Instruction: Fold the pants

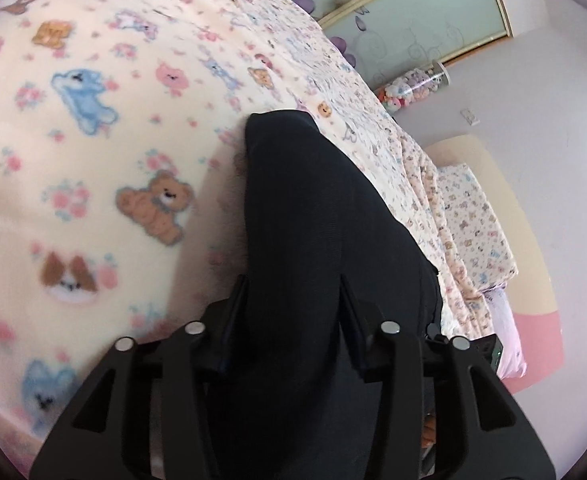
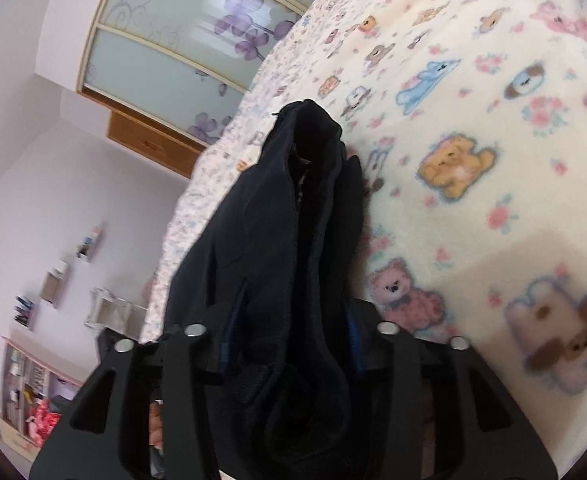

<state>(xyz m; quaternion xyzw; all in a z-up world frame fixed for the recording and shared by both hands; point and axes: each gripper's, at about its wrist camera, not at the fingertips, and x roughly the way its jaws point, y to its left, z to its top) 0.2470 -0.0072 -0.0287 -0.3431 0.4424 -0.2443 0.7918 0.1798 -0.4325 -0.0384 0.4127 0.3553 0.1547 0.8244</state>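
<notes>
Lying across the animal-print fleece blanket [image 1: 93, 128] on the bed, the dark pants [image 1: 317, 240] run from the near edge of each view away toward the far wall; in the left wrist view the cloth fills the gap of the left gripper [image 1: 293, 292], a smooth dark fold reaching to a rounded end out on the blanket; whether its fingers [image 1: 235, 300] press the cloth or merely flank it I cannot tell; in the right wrist view the bunched layers with a stitched seam sit between the sides of the right gripper [image 2: 293, 320], blue trim showing on the inner faces of its fingers [image 2: 351, 340], and again pressing or merely flanking cannot be told; no brand, label or writing can be read anywhere; a frosted wardrobe door [image 2: 165, 48] with purple flowers stands beyond the bed; shelves [image 2: 25, 380] of small items sit low on the left.
</notes>
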